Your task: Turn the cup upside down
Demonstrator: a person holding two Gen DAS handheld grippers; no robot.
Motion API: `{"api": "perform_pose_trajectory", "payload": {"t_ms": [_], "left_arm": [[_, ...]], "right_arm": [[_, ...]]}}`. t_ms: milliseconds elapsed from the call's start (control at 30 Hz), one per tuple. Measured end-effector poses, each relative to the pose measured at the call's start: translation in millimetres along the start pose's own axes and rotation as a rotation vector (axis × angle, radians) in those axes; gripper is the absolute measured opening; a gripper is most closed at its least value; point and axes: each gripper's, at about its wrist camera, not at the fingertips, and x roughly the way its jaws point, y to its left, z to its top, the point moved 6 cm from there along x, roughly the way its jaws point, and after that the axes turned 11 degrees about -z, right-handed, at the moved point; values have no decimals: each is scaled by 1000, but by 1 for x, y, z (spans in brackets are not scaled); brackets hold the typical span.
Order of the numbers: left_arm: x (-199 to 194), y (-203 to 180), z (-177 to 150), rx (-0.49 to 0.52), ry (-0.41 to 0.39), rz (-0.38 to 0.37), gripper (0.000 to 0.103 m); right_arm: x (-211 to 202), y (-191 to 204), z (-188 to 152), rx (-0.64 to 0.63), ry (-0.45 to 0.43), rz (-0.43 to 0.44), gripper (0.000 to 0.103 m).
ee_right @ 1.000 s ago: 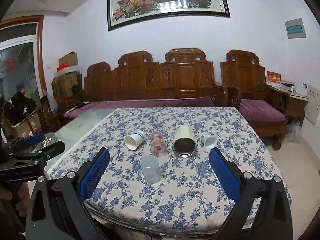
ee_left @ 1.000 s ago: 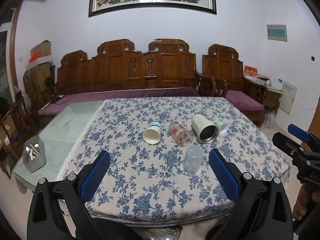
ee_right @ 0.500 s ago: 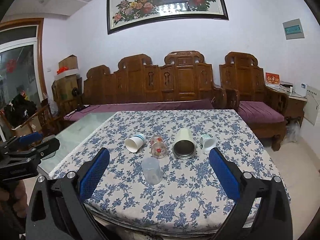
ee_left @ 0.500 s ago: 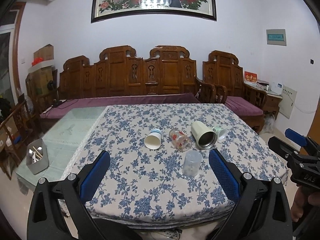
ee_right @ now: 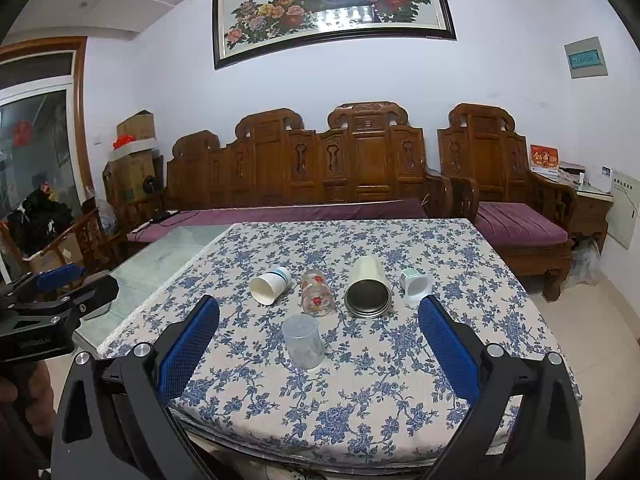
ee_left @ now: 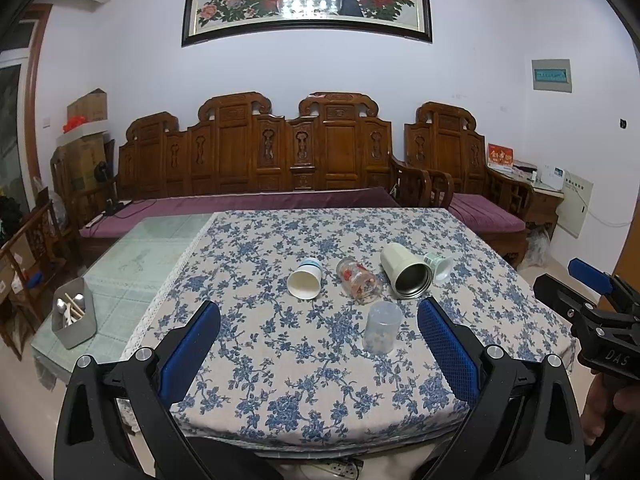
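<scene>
Both the left gripper (ee_left: 318,332) and right gripper (ee_right: 319,330) are gaping wide, empty, the clear cup (ee_left: 381,327) standing inverted ahead between their fingers.

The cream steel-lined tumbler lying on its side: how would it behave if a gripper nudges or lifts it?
Lying on its side, the cream tumbler would probably roll if nudged sideways. Its metal interior suggests a stiff body, likely heavier than the paper cup nearby. The smooth wall could slip in the pads, so grip mid-body.

Blue-flowered tablecloth (ee_left: 304,364); cream tumbler (ee_left: 402,270)
</scene>
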Motion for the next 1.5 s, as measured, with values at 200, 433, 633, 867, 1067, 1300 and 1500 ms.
{"api": "perform_pose_trajectory", "payload": {"t_ms": [200,433,633,867,1067,1300,1500], "left_arm": [[-2,1,0,-2,-7,3,95],[-3,2,1,-3,-8,4,95],[-3,2,1,-3,-8,3,95],[-4,2,1,-2,-11,4,95],[-4,1,2,-1,-12,2,95],[-4,-1,3,0,-13,0,95],[-5,-2,4,0,-17,-2,95]], "right_arm": [[0,0,0,1,-1,0,100],[0,0,0,2,1,1,100],[-1,1,-1,1,3,-2,100],[0,1,-2,2,4,-2,100],[0,1,-2,2,4,-2,100],[-1,1,-1,2,4,-3,100],[-1,1,-1,3,4,-2,100]]}}
